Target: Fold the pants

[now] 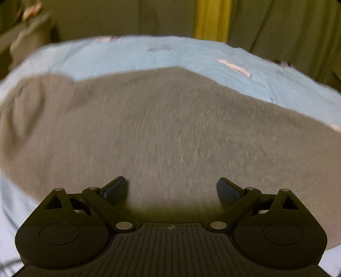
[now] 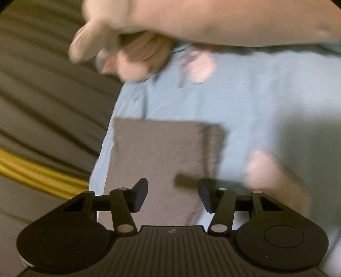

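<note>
The grey pants lie flat on a light blue sheet and fill most of the left wrist view. My left gripper is open and empty, low over the grey cloth. In the right wrist view the pants show as a folded grey rectangle near the sheet's left edge. My right gripper is open and empty, just above the near end of that rectangle. Both views are blurred by motion.
The blue sheet has pink printed patches. A person's bare arm and hand cross the top of the right wrist view. Olive drapes with a yellow stripe hang beyond the sheet, and show at left.
</note>
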`<state>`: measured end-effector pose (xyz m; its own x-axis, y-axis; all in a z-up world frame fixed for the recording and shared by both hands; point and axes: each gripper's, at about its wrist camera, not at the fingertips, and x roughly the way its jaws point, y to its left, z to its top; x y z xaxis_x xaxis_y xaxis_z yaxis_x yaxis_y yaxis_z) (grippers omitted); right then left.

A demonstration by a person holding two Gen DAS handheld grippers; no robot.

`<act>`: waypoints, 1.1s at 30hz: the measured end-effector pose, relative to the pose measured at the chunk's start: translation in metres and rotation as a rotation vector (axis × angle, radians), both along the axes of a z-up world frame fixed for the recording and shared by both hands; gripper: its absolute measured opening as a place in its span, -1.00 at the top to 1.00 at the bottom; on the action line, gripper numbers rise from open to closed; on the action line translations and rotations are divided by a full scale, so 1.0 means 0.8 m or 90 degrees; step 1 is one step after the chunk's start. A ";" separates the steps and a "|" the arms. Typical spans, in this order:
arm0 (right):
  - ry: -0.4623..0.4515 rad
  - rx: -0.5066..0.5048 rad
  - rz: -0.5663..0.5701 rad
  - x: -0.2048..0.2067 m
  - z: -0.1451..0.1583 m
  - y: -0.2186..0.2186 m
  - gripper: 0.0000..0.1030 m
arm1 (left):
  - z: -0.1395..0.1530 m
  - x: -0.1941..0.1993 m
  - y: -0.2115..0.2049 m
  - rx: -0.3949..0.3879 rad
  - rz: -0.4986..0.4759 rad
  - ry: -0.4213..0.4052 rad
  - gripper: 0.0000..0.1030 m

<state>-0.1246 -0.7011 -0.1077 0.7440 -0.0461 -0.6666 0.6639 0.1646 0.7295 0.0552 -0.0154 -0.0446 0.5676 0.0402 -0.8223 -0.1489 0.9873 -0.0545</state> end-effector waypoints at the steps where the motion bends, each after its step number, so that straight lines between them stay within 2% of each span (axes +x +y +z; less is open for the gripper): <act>1: 0.004 0.003 -0.016 -0.012 -0.003 -0.007 -0.02 | -0.002 -0.007 0.002 -0.019 0.017 0.001 -0.92; 6: -0.036 0.035 -0.030 -0.025 -0.023 -0.029 0.01 | 0.002 -0.025 -0.011 -0.031 0.042 -0.021 -0.96; 12: -0.053 0.023 0.003 0.000 -0.031 -0.041 0.04 | -0.006 -0.023 -0.038 0.059 0.010 -0.012 -0.96; 16: -0.057 0.013 0.017 0.013 -0.032 -0.044 0.03 | -0.007 -0.024 -0.037 0.053 0.020 -0.018 -0.97; 19: -0.046 -0.018 0.032 0.018 -0.028 -0.041 0.07 | -0.007 -0.023 -0.036 0.052 0.023 -0.019 -0.97; 22: -0.019 -0.052 0.044 0.023 -0.025 -0.038 0.41 | -0.008 -0.023 -0.037 0.055 0.024 -0.020 -0.97; 23: -0.020 -0.055 0.044 0.022 -0.026 -0.037 0.45 | -0.008 -0.023 -0.038 0.057 0.024 -0.020 -0.98; 33: -0.021 -0.055 0.045 0.027 -0.024 -0.038 0.39 | -0.010 -0.023 -0.041 0.061 0.025 -0.021 -0.99</act>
<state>-0.1027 -0.7311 -0.1273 0.7687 -0.0493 -0.6377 0.6245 0.2728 0.7318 0.0369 -0.0479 -0.0523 0.5903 0.1409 -0.7948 -0.1876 0.9816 0.0347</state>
